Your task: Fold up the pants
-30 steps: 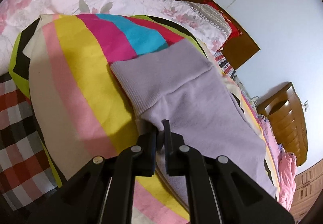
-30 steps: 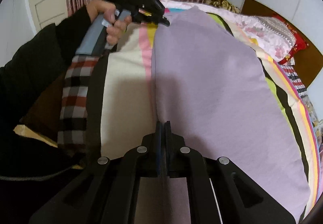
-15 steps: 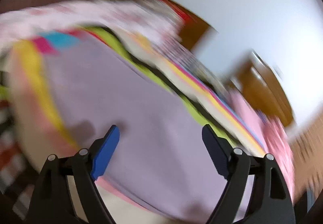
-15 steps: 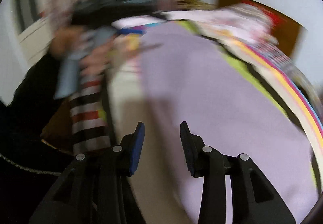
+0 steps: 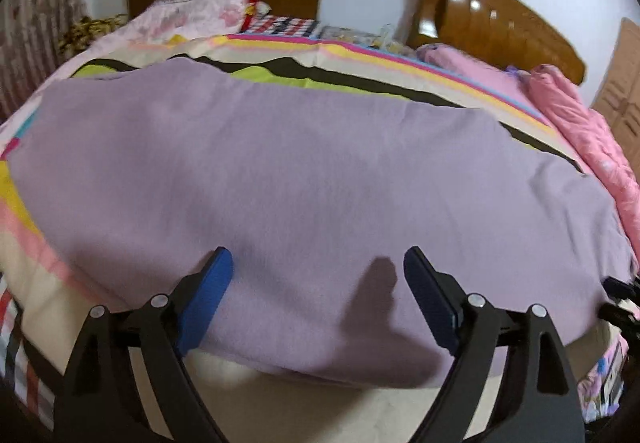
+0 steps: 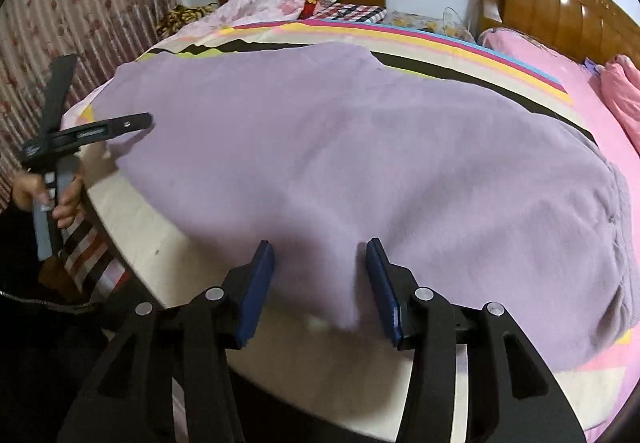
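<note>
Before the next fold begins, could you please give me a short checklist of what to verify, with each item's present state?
1. Left tool open, nothing between its pads: ok; its jaws have just been opening.
2. Right tool open, not pinching cloth: ok; it too has just been opening.
3. Lilac pants lying flat on the striped bedspread: ok.
4. Waistband end in sight: ok.
5. Layers underneath lined up: cannot tell.
6. Near edge of the pants within both tools' reach: looks ok.
</note>
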Tool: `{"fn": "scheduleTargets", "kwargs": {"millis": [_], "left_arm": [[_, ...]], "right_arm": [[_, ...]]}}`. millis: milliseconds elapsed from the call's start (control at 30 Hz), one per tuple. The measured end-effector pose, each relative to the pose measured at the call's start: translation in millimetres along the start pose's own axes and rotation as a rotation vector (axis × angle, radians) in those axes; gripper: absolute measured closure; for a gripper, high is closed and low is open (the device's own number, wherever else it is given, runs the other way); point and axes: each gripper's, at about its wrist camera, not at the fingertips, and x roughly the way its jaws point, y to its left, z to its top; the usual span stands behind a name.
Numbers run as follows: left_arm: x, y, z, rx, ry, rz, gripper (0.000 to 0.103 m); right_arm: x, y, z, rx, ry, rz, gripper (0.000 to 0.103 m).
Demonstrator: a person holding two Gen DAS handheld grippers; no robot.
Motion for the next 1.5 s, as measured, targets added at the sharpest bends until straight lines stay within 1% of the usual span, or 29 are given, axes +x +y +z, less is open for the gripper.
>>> {"fn": "scheduleTargets", "kwargs": {"millis": [100,133,167,200,233,267,367,433,467,500,533,600,633,667,700,767,800,867,933,967,1033,1067,1100,1167,1233,1300,1367,1433,1500], "left_arm": [[-7.5,-10.4,-1.4,-0.003,0.001,-0.043,0.015],[-7.2,-17.7,-4.4,0.022,0.006,-0.013,0.013],[-3.3,-24.4,-7.4,0.052,0.021,0.044,0.013],[1.1,-30.4,-11.6,0.084,0.033,0.084,0.013],[1.5,-36.6,-15.8,0.125,0.011,0.127,0.01],[-0.4,-37.9,-18.2,0.123,0.01,0.143,0.008],[-2.9,-36.3,-8.1,0.065,0.067,0.157,0.01],[-16.8,-53.0,-4.2,0.101,0.013,0.12,0.009],[-21.8,-62.0,-4.1,0.124,-0.007,0.104,0.009],[-26.4,-78.6,-4.4,0.177,-0.03,0.082,0.008],[-26.1,-91.4,-5.8,0.218,-0.033,0.073,0.007],[-18.3,-115.6,-11.5,0.298,-0.004,0.059,0.007],[-12.2,-121.7,-15.4,0.314,0.016,0.052,0.007],[-3.9,-123.8,-18.6,0.319,0.042,0.048,0.007],[5.2,-121.6,-22.1,0.31,0.077,0.046,0.005],[10.8,-105.8,-20.0,0.227,0.087,-0.003,0.001],[10.1,-101.8,-17.3,0.222,0.087,-0.007,0.001],[9.2,-103.1,-11.7,0.233,0.103,0.038,0.002],[-0.5,-107.3,0.2,0.227,0.073,0.002,0.002],[-5.7,-111.9,11.6,0.229,0.045,-0.024,0.002],[-17.4,-133.6,42.6,0.254,-0.043,-0.05,0.002],[-20.4,-141.4,50.5,0.263,-0.062,-0.07,0.002],[-17.7,-155.0,65.1,0.281,-0.078,-0.123,0.002],[1.6,-173.4,82.3,0.297,-0.046,-0.188,0.002],[34.9,-184.2,91.9,0.267,0.019,-0.168,0.002],[62.8,-189.8,97.6,0.253,0.066,-0.219,0.002],[78.9,-198.2,99.4,0.277,0.075,-0.2,0.002],[93.3,-208.9,99.6,0.326,0.085,-0.209,0.003],[101.8,-216.6,101.8,0.345,0.083,-0.235,0.003]], "right_arm": [[-22.7,-19.3,-11.2,0.07,-0.105,-0.05,0.056],[-23.6,-26.3,-15.7,0.103,-0.11,-0.064,0.056],[-18.4,-39.2,-24.4,0.144,-0.073,-0.084,0.056],[-15.5,-46.2,-31.5,0.154,-0.057,-0.077,0.056],[-20.7,-51.5,-39.5,0.16,-0.089,-0.046,0.056],[-23.2,-53.4,-41.0,0.17,-0.088,-0.036,0.056],[-38.7,-57.9,-38.2,0.165,-0.09,-0.04,0.055],[-53.8,-68.1,-32.6,0.169,-0.152,-0.089,0.052],[-60.9,-82.2,-28.0,0.197,-0.196,-0.141,0.046],[-62.8,-94.3,-24.6,0.223,-0.224,-0.178,0.041],[-61.6,-98.7,-24.4,0.236,-0.234,-0.194,0.04],[-40.3,-123.9,-25.8,0.275,-0.138,-0.278,0.042],[-31.8,-129.7,-31.4,0.284,-0.09,-0.28,0.043],[-31.1,-129.9,-39.3,0.248,-0.125,-0.265,0.043],[-30.7,-127.6,-40.3,0.234,-0.124,-0.264,0.043],[-31.6,-123.4,-39.1,0.223,-0.108,-0.269,0.043],[-31.8,-122.1,-35.6,0.212,-0.088,-0.273,0.043],[-39.2,-121.3,-28.9,0.213,-0.057,-0.27,0.043],[-52.0,-118.4,-18.5,0.211,-0.073,-0.271,0.038],[-59.4,-119.0,-8.5,0.193,-0.109,-0.287,0.031],[-65.1,-116.2,13.4,0.164,-0.155,-0.275,0.03],[-62.6,-117.1,29.3,0.156,-0.181,-0.249,0.03],[-57.4,-119.4,43.6,0.156,-0.2,-0.22,0.029],[-43.2,-127.0,65.9,0.188,-0.199,-0.188,0.029],[-29.3,-136.1,81.8,0.22,-0.196,-0.148,0.029],[-9.6,-150.6,98.9,0.212,-0.167,-0.15,0.029],[8.5,-169.0,105.9,0.201,-0.1,-0.218,0.029],[17.7,-188.8,99.3,0.256,-0.046,-0.241,0.029],[13.9,-200.5,86.9,0.33,-0.065,-0.202,0.029]]}}
